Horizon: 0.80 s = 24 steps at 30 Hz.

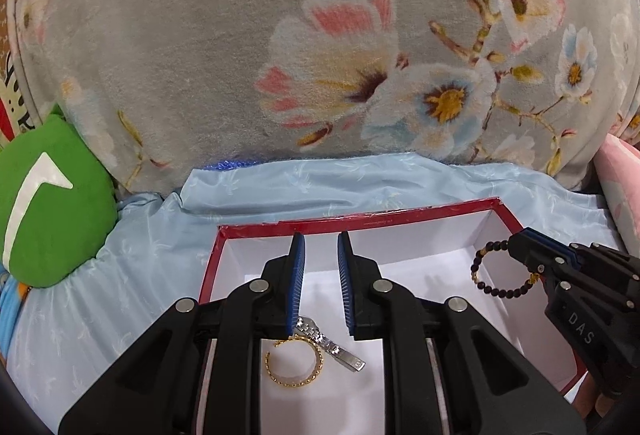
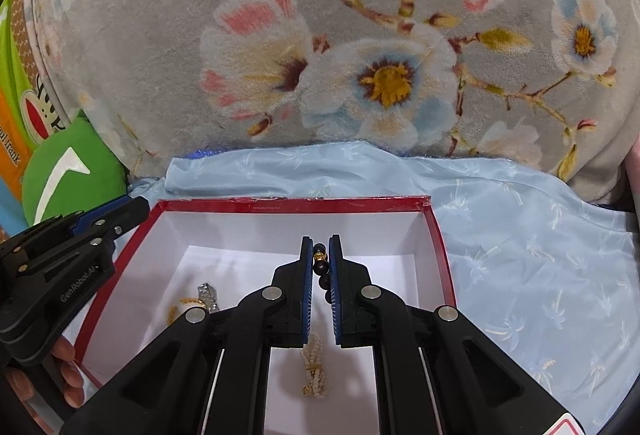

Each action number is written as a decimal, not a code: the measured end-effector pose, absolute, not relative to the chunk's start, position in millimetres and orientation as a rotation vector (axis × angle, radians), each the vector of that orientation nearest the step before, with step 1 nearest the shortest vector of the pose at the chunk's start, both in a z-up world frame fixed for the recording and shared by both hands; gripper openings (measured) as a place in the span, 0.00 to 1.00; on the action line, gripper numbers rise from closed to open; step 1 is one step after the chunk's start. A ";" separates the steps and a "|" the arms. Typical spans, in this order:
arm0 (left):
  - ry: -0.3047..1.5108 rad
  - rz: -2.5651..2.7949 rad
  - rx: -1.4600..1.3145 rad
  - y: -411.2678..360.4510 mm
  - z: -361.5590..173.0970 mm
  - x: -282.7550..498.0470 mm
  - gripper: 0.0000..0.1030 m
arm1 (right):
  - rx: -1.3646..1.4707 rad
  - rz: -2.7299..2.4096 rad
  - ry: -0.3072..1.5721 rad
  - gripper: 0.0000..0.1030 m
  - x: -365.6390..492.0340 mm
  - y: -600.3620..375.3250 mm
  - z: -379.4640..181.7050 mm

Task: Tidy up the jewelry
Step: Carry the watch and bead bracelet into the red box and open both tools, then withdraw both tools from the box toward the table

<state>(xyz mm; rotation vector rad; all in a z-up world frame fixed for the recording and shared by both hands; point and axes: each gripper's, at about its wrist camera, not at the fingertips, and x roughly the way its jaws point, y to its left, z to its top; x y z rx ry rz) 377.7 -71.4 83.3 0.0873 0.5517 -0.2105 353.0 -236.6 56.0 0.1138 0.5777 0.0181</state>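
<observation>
A red-rimmed box with white inside (image 1: 360, 225) (image 2: 296, 205) lies on the light blue sheet. In it lie a gold bracelet (image 1: 294, 363), a silver watch band (image 1: 330, 343) (image 2: 209, 297) and a pearl bracelet (image 2: 314, 365). My left gripper (image 1: 321, 239) is open and empty above the box, over the gold bracelet. My right gripper (image 2: 320, 241) (image 1: 516, 241) is shut on a dark bead bracelet (image 1: 498, 271) (image 2: 323, 269), holding it over the box's right part.
A grey floral blanket (image 1: 320, 35) rises behind the box. A green cushion (image 1: 52, 195) sits at the left. The light blue sheet (image 2: 540, 255) spreads to the right of the box. A pink item (image 1: 620, 179) lies at the far right.
</observation>
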 end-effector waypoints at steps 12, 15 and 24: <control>0.614 -0.195 0.089 -72.1 57.2 385.0 0.16 | 0.066 -0.017 0.649 0.07 371.8 -235.5 40.8; 0.628 -0.192 0.087 -70.3 51.7 384.5 0.16 | 0.078 -0.020 0.635 0.10 365.4 -237.9 41.4; 0.620 -0.190 0.053 -50.7 59.6 353.5 0.39 | 0.136 0.003 0.546 0.15 293.9 -248.0 61.1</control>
